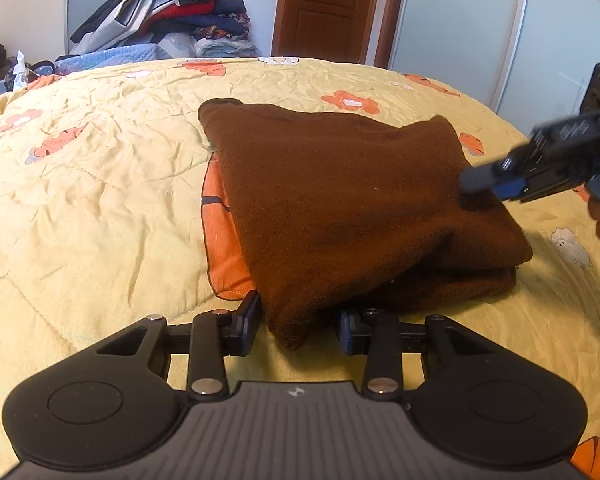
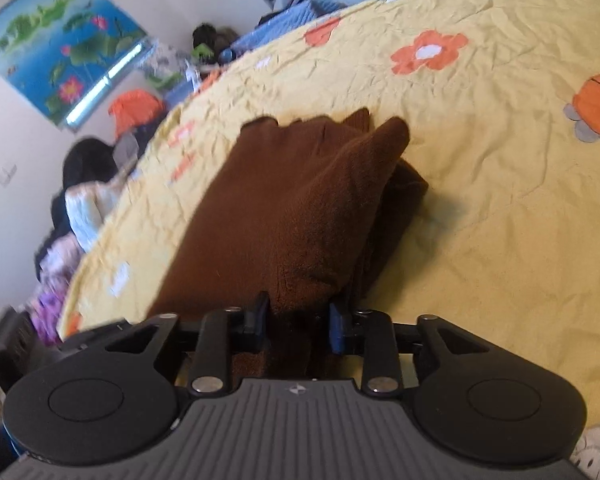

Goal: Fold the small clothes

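Left wrist view: my left gripper (image 1: 298,326) sits low over the yellow quilt (image 1: 100,200), its two fingers spread wide apart. A near corner of the brown garment (image 1: 340,200) lies in the gap between them. The left finger stands clear of the cloth; the right finger is right beside the fabric edge, contact not determinable. Neither pad presses the cloth, so I hold nothing on this side. The garment lies folded in layers at the middle of the bed, a lower layer showing along its right near edge. It partly covers an orange printed patch (image 1: 224,240) on the quilt. My right gripper (image 1: 480,182) enters from the right, blurred, its tips at the garment's right edge; whether it grips cannot be judged from here. Behind the bed: a pile of clothes (image 1: 172,8) against the wall, a wooden door (image 1: 324,4) and a pale wardrobe panel (image 1: 460,28).

Right wrist view: my right gripper (image 2: 298,326) has its fingers partly closed, with a bunched fold of the brown garment (image 2: 300,208) filling the gap between them. Cloth meets both pads, so I record it as clamped on the garment. The gripped layer rises as a ridge away from the fingers, and further layers lie beneath it to the right. The garment rests on the yellow quilt (image 2: 480,220). Image is motion-blurred toward the left, where a lotus picture (image 2: 60,52) hangs on the wall above heaped clothing.
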Demonstrator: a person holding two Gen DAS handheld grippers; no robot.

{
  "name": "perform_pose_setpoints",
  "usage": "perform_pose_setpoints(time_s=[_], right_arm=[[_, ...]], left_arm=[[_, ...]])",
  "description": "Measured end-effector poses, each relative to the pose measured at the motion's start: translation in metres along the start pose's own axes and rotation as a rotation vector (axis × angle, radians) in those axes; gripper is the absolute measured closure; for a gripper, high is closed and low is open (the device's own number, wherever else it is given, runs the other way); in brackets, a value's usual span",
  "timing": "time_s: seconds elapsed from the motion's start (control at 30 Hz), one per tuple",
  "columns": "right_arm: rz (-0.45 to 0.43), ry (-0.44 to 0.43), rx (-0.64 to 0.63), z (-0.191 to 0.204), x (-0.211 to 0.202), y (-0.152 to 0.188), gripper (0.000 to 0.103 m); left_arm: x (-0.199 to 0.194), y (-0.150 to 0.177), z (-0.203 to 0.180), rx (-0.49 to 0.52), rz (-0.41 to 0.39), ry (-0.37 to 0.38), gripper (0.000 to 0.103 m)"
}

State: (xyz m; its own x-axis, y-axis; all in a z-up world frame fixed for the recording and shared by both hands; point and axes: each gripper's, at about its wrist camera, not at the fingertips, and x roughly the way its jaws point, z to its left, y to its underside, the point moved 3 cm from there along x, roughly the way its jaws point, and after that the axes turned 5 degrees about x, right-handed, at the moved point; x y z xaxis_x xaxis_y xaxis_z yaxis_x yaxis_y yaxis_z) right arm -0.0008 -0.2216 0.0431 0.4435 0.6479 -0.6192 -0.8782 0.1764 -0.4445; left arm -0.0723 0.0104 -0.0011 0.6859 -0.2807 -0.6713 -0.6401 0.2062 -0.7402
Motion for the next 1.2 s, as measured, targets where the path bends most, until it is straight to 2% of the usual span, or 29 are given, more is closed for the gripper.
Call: perform_pose_setpoints(time_s=[0.07, 0.17, 0.23, 0.27, 0.3, 0.33, 0.4, 0.47, 0.5, 0.53, 0.6, 0.63, 0.67, 0.7, 0.73, 0.77, 0.83, 0.93, 0.97, 1.0, 1.03, 1.07, 1.1, 1.13, 1.2], right_arm=[[-0.028, -0.001, -0.007, 0.006, -0.008, 0.001, 0.042], [-0.019, -0.004, -0.052, 0.016, -0.007, 0.005, 0.042], [0.012, 0.033, -0.094, 0.019, 0.004, 0.007, 0.047], [0.036, 0.056, -0.116, 0.02, 0.012, 0.008, 0.054], [0.051, 0.087, -0.151, 0.02, 0.02, 0.008, 0.065], [0.055, 0.113, -0.187, 0.019, 0.026, 0.008, 0.068], [0.048, 0.103, -0.201, 0.018, 0.026, -0.003, 0.076], [0.004, 0.115, -0.229, 0.02, 0.019, -0.015, 0.076], [0.004, 0.112, -0.229, 0.02, 0.018, -0.018, 0.075], [0.04, 0.104, -0.218, 0.017, 0.022, -0.019, 0.075], [0.123, 0.131, -0.221, 0.015, 0.028, -0.01, 0.068], [0.119, 0.124, -0.217, 0.017, 0.022, -0.006, 0.062], [0.108, 0.112, -0.187, 0.017, 0.014, -0.004, 0.041], [0.076, 0.092, -0.151, 0.016, 0.003, -0.002, 0.016], [0.027, 0.06, -0.114, 0.014, -0.01, 0.001, 0.01], [-0.004, 0.016, -0.072, 0.011, -0.02, 0.004, 0.01], [0.013, -0.063, 0.016, 0.001, -0.025, 0.01, 0.012], [0.079, -0.001, 0.043, -0.009, -0.009, 0.02, 0.021], [0.107, -0.01, 0.065, -0.011, 0.0, 0.024, 0.025], [0.106, -0.052, 0.063, -0.01, 0.004, 0.027, 0.034], [0.15, -0.073, 0.073, -0.006, 0.015, 0.029, 0.044], [0.176, -0.054, 0.052, -0.003, 0.021, 0.032, 0.073], [0.193, -0.027, 0.0, 0.002, 0.024, 0.034, 0.077], [0.195, -0.014, -0.045, 0.008, 0.022, 0.035, 0.077], [0.187, -0.006, -0.103, 0.015, 0.012, 0.035, 0.078]], left_arm=[[0.0, 0.0, 0.0, 0.005, 0.0, 0.0, 0.066], [0.001, 0.0, 0.0, 0.001, 0.0, -0.001, 0.066], [0.002, 0.0, -0.001, 0.001, 0.0, -0.004, 0.065], [0.002, 0.0, -0.001, 0.001, 0.0, -0.005, 0.066], [0.001, 0.0, -0.001, 0.002, 0.001, -0.005, 0.066], [0.001, 0.0, -0.001, 0.002, 0.002, -0.005, 0.065], [-0.001, 0.001, 0.0, 0.0, 0.007, -0.005, 0.065], [-0.006, 0.002, 0.002, -0.008, 0.006, 0.005, 0.065], [-0.009, 0.004, 0.005, -0.021, 0.005, 0.018, 0.065], [-0.012, 0.006, 0.009, -0.043, 0.005, 0.036, 0.063], [-0.02, 0.01, 0.025, -0.133, 0.006, 0.082, 0.053], [-0.024, 0.012, 0.034, -0.183, 0.004, 0.101, 0.042], [-0.029, 0.014, 0.045, -0.249, -0.004, 0.125, 0.031], [-0.032, 0.016, 0.056, -0.323, -0.012, 0.154, 0.028], [-0.034, 0.017, 0.067, -0.401, -0.017, 0.187, 0.027], [-0.032, 0.017, 0.078, -0.486, -0.014, 0.228, 0.027], [-0.025, 0.015, 0.089, -0.597, -0.007, 0.305, 0.027], [-0.001, 0.001, 0.084, -0.637, 0.035, 0.404, 0.028], [0.009, -0.003, 0.079, -0.631, 0.064, 0.422, 0.029], [0.02, -0.006, 0.073, -0.622, 0.085, 0.421, 0.037], [0.026, -0.009, 0.067, -0.607, 0.114, 0.413, 0.064], [0.031, -0.011, 0.063, -0.598, 0.147, 0.402, 0.077], [0.03, -0.013, 0.06, -0.587, 0.151, 0.387, 0.078], [0.022, -0.015, 0.059, -0.556, 0.137, 0.388, 0.083], [0.004, -0.016, 0.06, -0.483, 0.108, 0.359, 0.085]])
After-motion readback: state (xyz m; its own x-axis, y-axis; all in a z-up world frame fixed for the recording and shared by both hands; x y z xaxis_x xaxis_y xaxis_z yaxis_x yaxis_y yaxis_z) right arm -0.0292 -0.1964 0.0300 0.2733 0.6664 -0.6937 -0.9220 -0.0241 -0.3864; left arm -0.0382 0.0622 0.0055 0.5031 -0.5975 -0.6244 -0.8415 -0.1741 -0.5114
